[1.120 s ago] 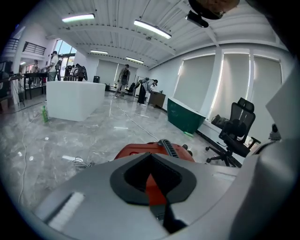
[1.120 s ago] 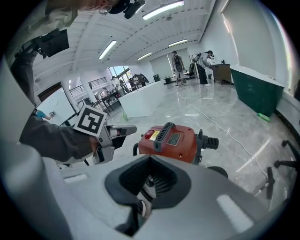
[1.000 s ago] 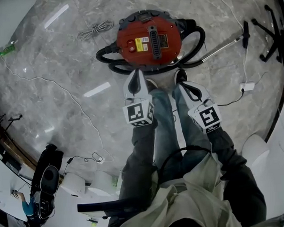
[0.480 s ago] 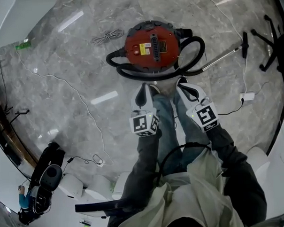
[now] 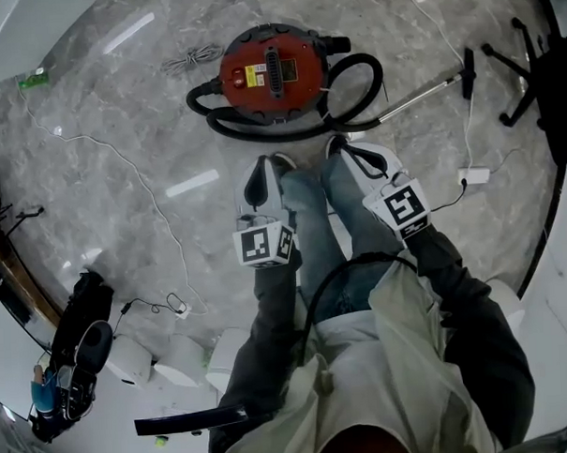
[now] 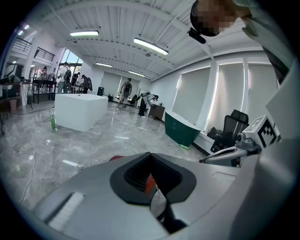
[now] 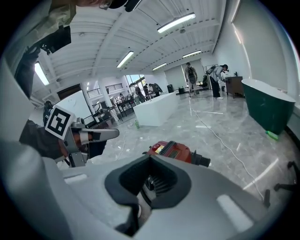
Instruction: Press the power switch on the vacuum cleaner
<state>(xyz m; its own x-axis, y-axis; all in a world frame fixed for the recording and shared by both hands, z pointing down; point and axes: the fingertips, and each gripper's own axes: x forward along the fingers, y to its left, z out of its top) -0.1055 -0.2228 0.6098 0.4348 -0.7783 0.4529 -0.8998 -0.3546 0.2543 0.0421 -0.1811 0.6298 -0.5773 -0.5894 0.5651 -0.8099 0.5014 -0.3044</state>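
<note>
On the grey marble floor (image 5: 120,134), at twelve o'clock from the person's legs, stands the red canister vacuum cleaner (image 5: 269,71), with its black hose (image 5: 357,81) curling round it from about three to eight o'clock and a metal wand (image 5: 419,98) running off toward three o'clock. Both tools hang well apart from it at its six o'clock: the left gripper (image 5: 262,165) has its jaws closed together on nothing, and the right gripper (image 5: 341,148) is likewise closed and empty. A small coiled cord (image 5: 192,59) lies at the vacuum's ten o'clock.
</note>
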